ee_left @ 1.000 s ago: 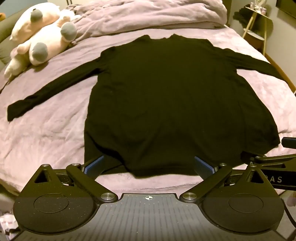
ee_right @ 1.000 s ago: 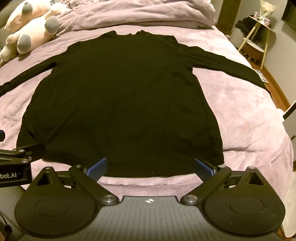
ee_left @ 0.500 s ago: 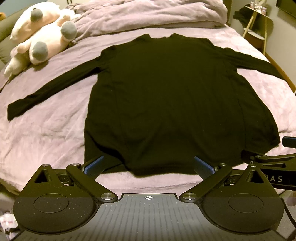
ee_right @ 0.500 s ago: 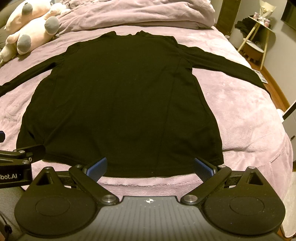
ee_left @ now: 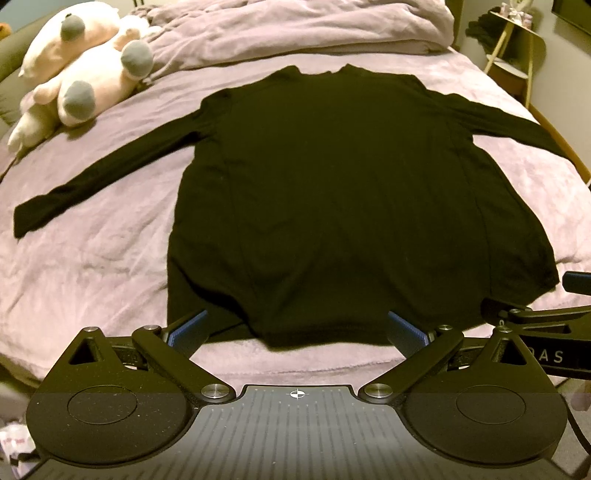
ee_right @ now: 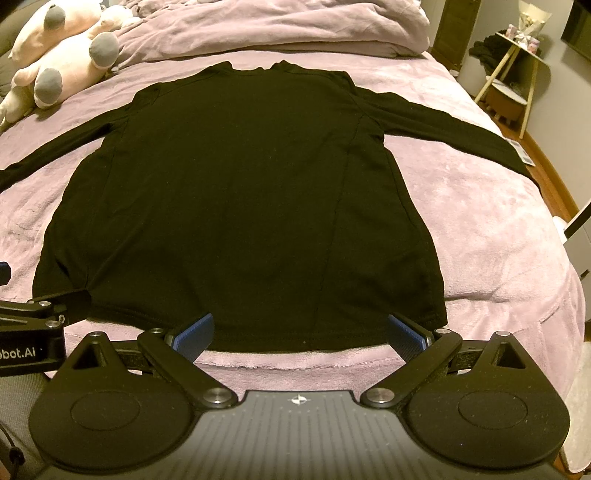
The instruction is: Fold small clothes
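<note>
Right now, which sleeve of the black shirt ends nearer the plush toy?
The left sleeve of the black shirt; its cuff lies on the plush toy's side. The right sleeve points toward the side table.

Setting: home bedroom. Evidence: a bed point(ee_right: 480, 229) covered by a lilac fleece blanket; a bunched duvet point(ee_right: 277, 26) heaped at its head; plush toys point(ee_left: 85, 74) laid at the far left corner; a small side table point(ee_right: 517, 74) on slanted legs stood by the wall, trinkets set on top; wood flooring point(ee_right: 554, 184) seen along the bed's right edge.
</note>
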Tool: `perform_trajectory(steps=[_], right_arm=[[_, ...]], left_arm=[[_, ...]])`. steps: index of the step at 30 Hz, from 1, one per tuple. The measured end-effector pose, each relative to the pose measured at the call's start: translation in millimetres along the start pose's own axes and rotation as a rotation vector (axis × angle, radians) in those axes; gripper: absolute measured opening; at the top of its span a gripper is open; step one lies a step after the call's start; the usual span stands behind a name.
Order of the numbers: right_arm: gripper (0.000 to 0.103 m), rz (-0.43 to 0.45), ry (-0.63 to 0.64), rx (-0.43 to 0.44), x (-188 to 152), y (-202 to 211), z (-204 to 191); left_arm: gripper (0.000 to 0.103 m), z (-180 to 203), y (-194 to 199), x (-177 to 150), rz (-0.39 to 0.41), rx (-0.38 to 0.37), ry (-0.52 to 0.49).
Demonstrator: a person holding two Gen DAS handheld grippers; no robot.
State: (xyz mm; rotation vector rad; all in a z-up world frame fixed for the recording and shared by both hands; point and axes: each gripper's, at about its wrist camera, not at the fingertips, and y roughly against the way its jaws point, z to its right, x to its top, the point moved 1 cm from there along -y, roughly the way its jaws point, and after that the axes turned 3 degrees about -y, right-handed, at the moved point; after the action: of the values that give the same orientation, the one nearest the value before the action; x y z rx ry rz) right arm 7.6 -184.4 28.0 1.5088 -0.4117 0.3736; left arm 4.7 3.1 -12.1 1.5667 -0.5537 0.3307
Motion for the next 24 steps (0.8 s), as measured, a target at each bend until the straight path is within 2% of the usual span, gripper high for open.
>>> perform_trajectory(steps=[24], right_arm=[[0.099, -0.001, -0.001, 0.001, -0.8, -0.5, 0.0]], left_arm=[[0.103, 1.1, 1.8, -3.3, -0.007, -0.003, 0.007]])
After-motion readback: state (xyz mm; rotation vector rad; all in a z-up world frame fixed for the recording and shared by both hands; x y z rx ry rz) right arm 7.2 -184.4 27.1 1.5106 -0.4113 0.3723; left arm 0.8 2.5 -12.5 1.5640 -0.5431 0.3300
